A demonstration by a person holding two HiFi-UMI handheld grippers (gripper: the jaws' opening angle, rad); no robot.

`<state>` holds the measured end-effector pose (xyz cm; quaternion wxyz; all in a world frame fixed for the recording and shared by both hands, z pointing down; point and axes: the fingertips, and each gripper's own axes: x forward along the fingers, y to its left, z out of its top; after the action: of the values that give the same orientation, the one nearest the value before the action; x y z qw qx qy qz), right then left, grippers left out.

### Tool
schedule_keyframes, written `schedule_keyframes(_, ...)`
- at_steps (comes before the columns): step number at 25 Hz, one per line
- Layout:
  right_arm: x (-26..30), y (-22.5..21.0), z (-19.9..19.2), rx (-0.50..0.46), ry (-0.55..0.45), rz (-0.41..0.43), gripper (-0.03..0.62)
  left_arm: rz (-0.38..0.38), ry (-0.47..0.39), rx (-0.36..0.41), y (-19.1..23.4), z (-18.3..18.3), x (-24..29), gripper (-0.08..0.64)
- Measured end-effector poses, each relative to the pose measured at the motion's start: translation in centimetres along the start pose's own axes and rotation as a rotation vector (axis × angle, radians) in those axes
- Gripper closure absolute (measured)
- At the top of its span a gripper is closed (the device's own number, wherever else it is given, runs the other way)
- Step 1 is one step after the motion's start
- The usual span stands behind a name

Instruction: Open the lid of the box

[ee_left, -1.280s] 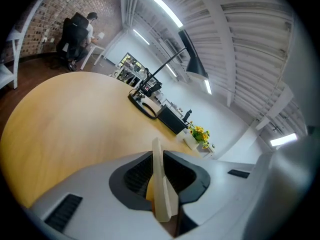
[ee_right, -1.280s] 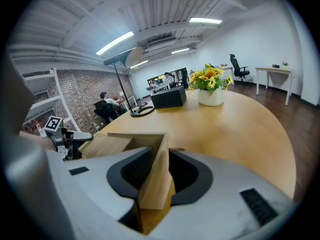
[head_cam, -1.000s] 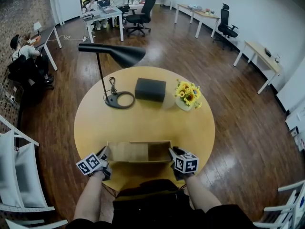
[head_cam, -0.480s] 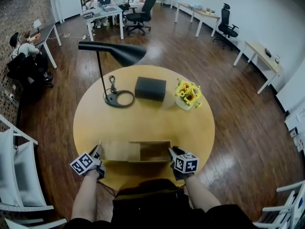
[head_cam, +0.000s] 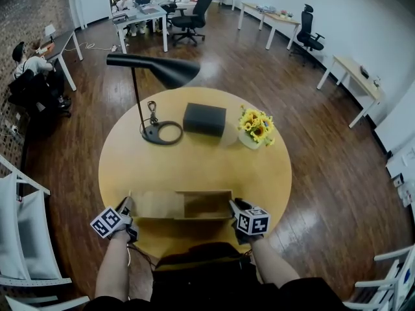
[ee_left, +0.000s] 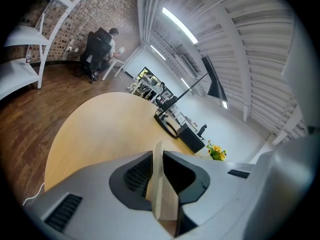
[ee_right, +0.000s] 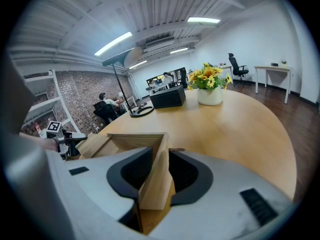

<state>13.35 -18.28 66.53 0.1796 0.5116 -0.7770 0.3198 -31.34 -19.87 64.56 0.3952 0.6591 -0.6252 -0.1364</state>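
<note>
A shallow wooden box (head_cam: pixel 209 205) lies near the front edge of the round table (head_cam: pixel 194 164). Its flat sliding lid (head_cam: pixel 154 204) sticks out past the box's left end, and the right part of the box stands open. My left gripper (head_cam: pixel 127 208) is shut on the lid's left edge, seen as a thin wooden slat (ee_left: pixel 160 184) between the pads of the left gripper (ee_left: pixel 158 176). My right gripper (head_cam: pixel 234 208) is shut on the box's right end wall (ee_right: pixel 156 176). Beyond the right gripper (ee_right: pixel 157 171), the right gripper view shows the open inside (ee_right: pixel 131 142).
A black desk lamp (head_cam: pixel 154 71) with a ring base (head_cam: pixel 163 133), a black case (head_cam: pixel 204 120) and a vase of yellow flowers (head_cam: pixel 255 128) stand on the table's far half. White chairs (head_cam: pixel 19 238) stand to the left. Desks with seated people are far back.
My left gripper has moved left with the lid, sliding it out of the box and uncovering more of the inside. The right gripper and the box have stayed put.
</note>
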Motion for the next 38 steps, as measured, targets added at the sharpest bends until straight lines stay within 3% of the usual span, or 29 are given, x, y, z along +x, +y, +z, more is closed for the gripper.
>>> schedule_keyframes(21,0.0,0.0,0.1,-0.002,-0.004,-0.001,0.485,0.013,-0.048,0.014,0.4,1.0,0.1,0.499)
schedule_keyframes(22,0.0,0.0,0.1,-0.007,-0.008,0.001,0.485,0.014,-0.062,0.01,0.3,1.2,0.1,0.484)
schedule_keyframes(24,-0.1,0.2,0.2,-0.021,-0.018,0.003,0.483,0.019,-0.089,0.001,0.4,1.7,0.1,0.363)
schedule_keyframes(27,-0.5,-0.2,0.2,-0.021,-0.035,-0.009,0.462,0.047,-0.116,0.028,0.6,2.6,-0.3,0.342)
schedule_keyframes(32,-2.5,-0.5,2.7,0.001,-0.129,-0.007,0.462,0.082,-0.201,0.093,0.3,5.0,-1.9,0.342)
schedule_keyframes(38,-8.2,-2.6,8.4,0.035,-0.35,-0.043,0.463,-0.043,-0.347,0.238,-5.1,8.2,-4.7,0.367)
